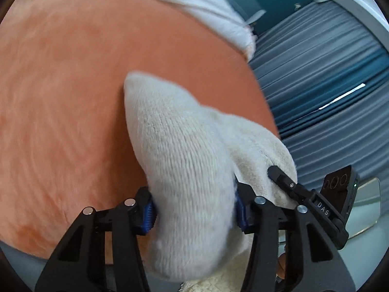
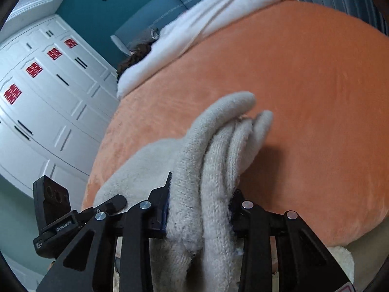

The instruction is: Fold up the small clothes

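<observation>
Left tongs (image 1: 194,215) clamping cream sock (image 1: 180,160); right tongs (image 2: 199,215) gripping bunched sock folds (toes toward 1 o'clock) over orange bedspread (image 2: 304,97).

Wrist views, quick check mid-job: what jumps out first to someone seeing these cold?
The cream knitted garment fills the middle of both views, bunched between the pads of the left gripper and, in thick folds, the right gripper. Behind it spreads the orange blanket over the bed, with a white cloth at its far end. The white wardrobe with red emblems stands at the left of the right wrist view.
</observation>
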The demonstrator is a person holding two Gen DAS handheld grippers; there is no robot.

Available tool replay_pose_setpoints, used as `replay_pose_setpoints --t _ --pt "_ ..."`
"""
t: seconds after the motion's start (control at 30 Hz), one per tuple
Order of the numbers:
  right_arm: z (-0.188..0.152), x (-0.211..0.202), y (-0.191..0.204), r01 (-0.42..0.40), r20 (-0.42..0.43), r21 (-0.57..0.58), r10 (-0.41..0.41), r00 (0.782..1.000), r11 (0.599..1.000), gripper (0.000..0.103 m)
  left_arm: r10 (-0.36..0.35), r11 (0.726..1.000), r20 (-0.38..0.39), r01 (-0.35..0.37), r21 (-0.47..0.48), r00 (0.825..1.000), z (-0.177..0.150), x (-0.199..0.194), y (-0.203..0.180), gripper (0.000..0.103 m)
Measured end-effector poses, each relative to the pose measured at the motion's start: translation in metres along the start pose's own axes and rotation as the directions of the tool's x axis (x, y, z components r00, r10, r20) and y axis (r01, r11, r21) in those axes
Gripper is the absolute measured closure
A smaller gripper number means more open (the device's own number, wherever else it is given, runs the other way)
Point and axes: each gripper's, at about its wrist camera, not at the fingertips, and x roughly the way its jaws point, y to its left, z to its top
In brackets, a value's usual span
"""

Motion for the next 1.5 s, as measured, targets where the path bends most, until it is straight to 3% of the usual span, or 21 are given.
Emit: replay_pose_setpoints --t 0.13,0.23,0.3,0.37,0.47,0.5,0.53,0.6,0.63,0.7,0.8,0.9,0.93,0.97,1.07,1.13,1.23,1.3,1.37,1.43,1.5 --pt "0.024 -0.028 0.066 -0.057 0.104 -0.111 0.069 0.992 0.992 0.07 -0.063 0.995 0.115 0.055 0.079 0.991 0.029 -0.059 -0.018 0.054" --pt "0.034 -0.023 0.094 -0.109 0.139 -0.139 0.129 0.982 0.984 0.067 -0.049 0.988 0.194 0.019 0.155 0.98 0.045 -0.094 -0.015 0.05" --pt "0.032 -0.003 0.099 -0.14 0.135 -0.12 0.156 0.979 0.983 0.064 0.006 0.982 0.229 -0.048 0.181 0.973 0.052 -0.1 -0.005 0.041" --pt "0.029 0.029 0.09 -0.177 0.095 -0.08 0.184 0.978 0.981 0.057 0.076 0.978 0.224 -0.117 0.173 0.972 0.055 -0.092 0.018 0.02" --pt "0.004 0.095 0.063 -0.06 -0.022 -0.007 0.06 0.998 0.998 0.055 0.231 0.963 0.168 -0.25 0.1 0.958 0.05 -0.07 0.071 0.016" --pt "-0.007 0.116 0.053 0.033 -0.079 0.017 -0.031 0.996 0.999 0.056 0.276 0.954 0.141 -0.289 0.076 0.951 0.043 -0.065 0.092 0.017" --pt "-0.014 0.124 0.048 0.057 -0.105 0.041 -0.053 0.993 0.997 0.056 0.302 0.949 0.131 -0.311 0.057 0.944 0.037 -0.066 0.106 0.017" --pt "-0.026 0.12 0.043 -0.01 -0.097 0.091 0.018 0.995 0.996 0.056 0.286 0.956 0.145 -0.293 0.023 0.947 0.027 -0.077 0.124 0.017" --pt "-0.03 0.117 0.043 -0.015 -0.093 0.088 0.023 0.995 0.996 0.048 0.274 0.96 0.151 -0.279 0.007 0.95 0.021 -0.082 0.131 0.015" --pt "-0.032 0.118 0.046 0.008 -0.09 0.065 -0.002 0.996 0.998 0.035 0.251 0.968 0.154 -0.25 -0.023 0.956 0.017 -0.085 0.143 0.011" --pt "-0.034 0.14 0.043 0.054 -0.132 0.047 -0.047 0.99 0.997 0.031 0.235 0.971 0.119 -0.227 -0.079 0.965 0.029 -0.067 0.162 0.011" --pt "-0.047 0.168 0.023 0.075 -0.21 0.111 -0.05 0.976 0.991 0.029 0.193 0.973 0.049 -0.185 -0.141 0.98 0.031 -0.04 0.173 0.012" --pt "-0.052 0.173 0.019 0.072 -0.215 0.122 -0.045 0.976 0.99 0.032 0.18 0.972 0.025 -0.174 -0.155 0.983 0.029 -0.032 0.178 0.017" --pt "-0.05 0.175 0.019 0.067 -0.21 0.119 -0.041 0.977 0.991 0.048 0.163 0.974 0.001 -0.161 -0.161 0.987 0.028 -0.024 0.179 0.035" --pt "-0.035 0.167 0.034 0.058 -0.189 0.051 -0.048 0.981 0.997 0.07 0.151 0.983 0.026 -0.147 -0.113 0.988 0.034 -0.026 0.168 0.053" --pt "-0.019 0.142 0.052 0.013 -0.11 -0.003 -0.013 0.994 1.0 0.08 0.105 0.993 0.076 -0.101 -0.065 0.991 0.044 -0.04 0.151 0.057" --pt "-0.005 0.113 0.069 -0.041 -0.016 -0.033 0.04 0.999 0.999 0.08 0.061 0.998 0.144 -0.064 0.015 0.988 0.052 -0.058 0.129 0.058" --pt "-0.007 0.112 0.072 -0.011 -0.005 -0.088 0.011 1.0 0.996 0.078 0.093 0.993 0.146 -0.102 0.059 0.985 0.048 -0.056 0.125 0.057" --pt "-0.024 0.144 0.056 0.073 -0.104 -0.131 -0.086 0.991 0.989 0.075 0.182 0.981 0.082 -0.187 0.049 0.98 0.035 -0.034 0.141 0.053" --pt "-0.046 0.174 0.032 0.113 -0.226 -0.105 -0.135 0.965 0.988 0.068 0.261 0.965 0.012 -0.261 0.004 0.965 0.015 -0.015 0.166 0.047" --pt "-0.049 0.159 0.029 0.087 -0.171 -0.063 -0.096 0.981 0.994 0.066 0.236 0.971 0.048 -0.235 -0.033 0.97 0.004 -0.025 0.173 0.041"
